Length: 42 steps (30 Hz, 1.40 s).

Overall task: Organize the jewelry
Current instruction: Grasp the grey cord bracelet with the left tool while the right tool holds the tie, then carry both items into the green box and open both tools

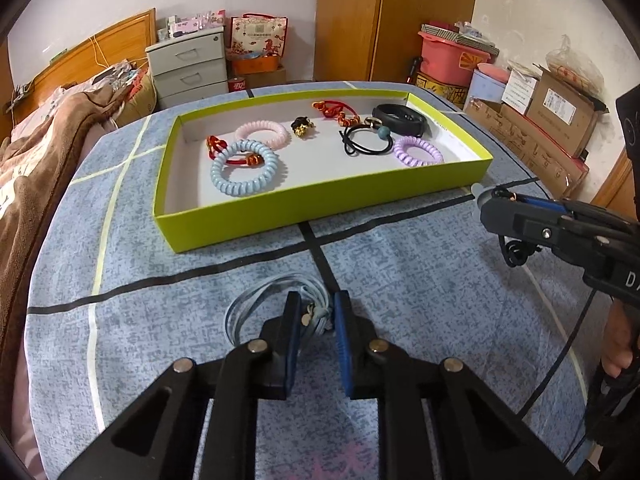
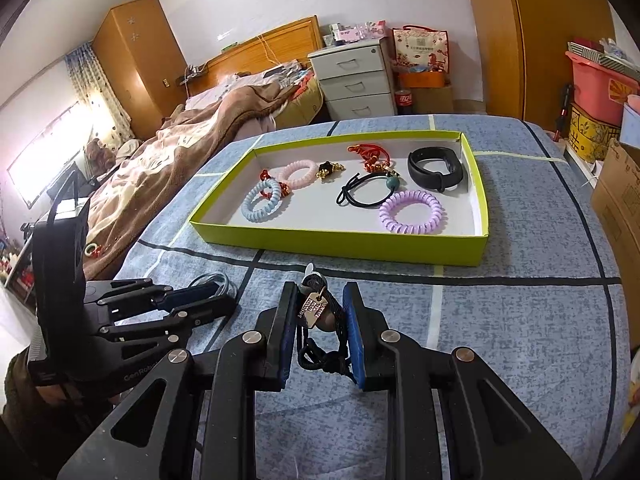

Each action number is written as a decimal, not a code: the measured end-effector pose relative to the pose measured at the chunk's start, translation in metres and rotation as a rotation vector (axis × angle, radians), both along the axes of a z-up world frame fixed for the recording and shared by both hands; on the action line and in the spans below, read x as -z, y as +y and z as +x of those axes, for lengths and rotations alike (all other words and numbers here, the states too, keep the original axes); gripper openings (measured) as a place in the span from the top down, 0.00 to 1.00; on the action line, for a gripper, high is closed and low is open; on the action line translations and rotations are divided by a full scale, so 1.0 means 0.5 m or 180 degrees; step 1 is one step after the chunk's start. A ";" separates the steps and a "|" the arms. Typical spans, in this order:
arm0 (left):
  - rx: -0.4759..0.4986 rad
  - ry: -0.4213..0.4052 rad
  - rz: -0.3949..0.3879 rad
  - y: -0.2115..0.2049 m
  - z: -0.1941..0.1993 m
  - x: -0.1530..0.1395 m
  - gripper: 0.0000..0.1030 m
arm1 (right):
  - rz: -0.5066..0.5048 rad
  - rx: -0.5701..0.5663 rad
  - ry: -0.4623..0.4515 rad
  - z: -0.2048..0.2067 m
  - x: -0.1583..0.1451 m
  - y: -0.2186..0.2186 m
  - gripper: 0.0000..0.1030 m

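Observation:
A lime-green tray (image 1: 280,216) (image 2: 336,242) sits on the blue cloth and holds several hair ties and bracelets, among them a blue coil tie (image 1: 249,168), a purple coil tie (image 2: 411,212) and a black band (image 2: 436,174). My left gripper (image 1: 317,312) is shut on a pale blue ribbon bracelet (image 1: 256,300) that lies on the cloth in front of the tray. My right gripper (image 2: 320,304) is shut on a black cord bracelet with a metal tag (image 2: 314,308), held above the cloth; it also shows in the left wrist view (image 1: 496,200) at the tray's right corner.
The blue cloth (image 1: 400,280) has dark and pale stripes. A bed with a brown blanket (image 2: 180,148) lies to the left. A grey drawer unit (image 1: 188,68), cardboard boxes (image 1: 552,120) and a pink bin (image 1: 452,56) stand behind the table.

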State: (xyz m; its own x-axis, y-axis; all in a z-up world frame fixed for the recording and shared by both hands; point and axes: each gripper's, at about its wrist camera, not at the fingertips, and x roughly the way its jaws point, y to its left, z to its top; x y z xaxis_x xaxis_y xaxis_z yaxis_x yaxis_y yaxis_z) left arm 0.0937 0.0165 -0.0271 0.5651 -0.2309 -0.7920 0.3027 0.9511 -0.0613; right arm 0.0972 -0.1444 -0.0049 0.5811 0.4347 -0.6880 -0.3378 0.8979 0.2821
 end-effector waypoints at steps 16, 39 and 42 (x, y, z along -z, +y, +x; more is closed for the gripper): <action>0.0040 -0.0206 -0.0228 0.010 -0.004 -0.064 0.84 | 0.0030 0.0048 -0.0112 0.012 -0.031 -0.014 0.77; 0.0100 0.0015 -0.0514 -0.005 0.236 -0.063 0.83 | -0.0239 -0.0201 0.0217 0.207 0.025 0.031 0.77; 0.0104 0.0065 -0.0481 -0.012 0.248 -0.048 0.83 | -0.0283 -0.0252 0.0243 0.216 0.034 0.036 0.77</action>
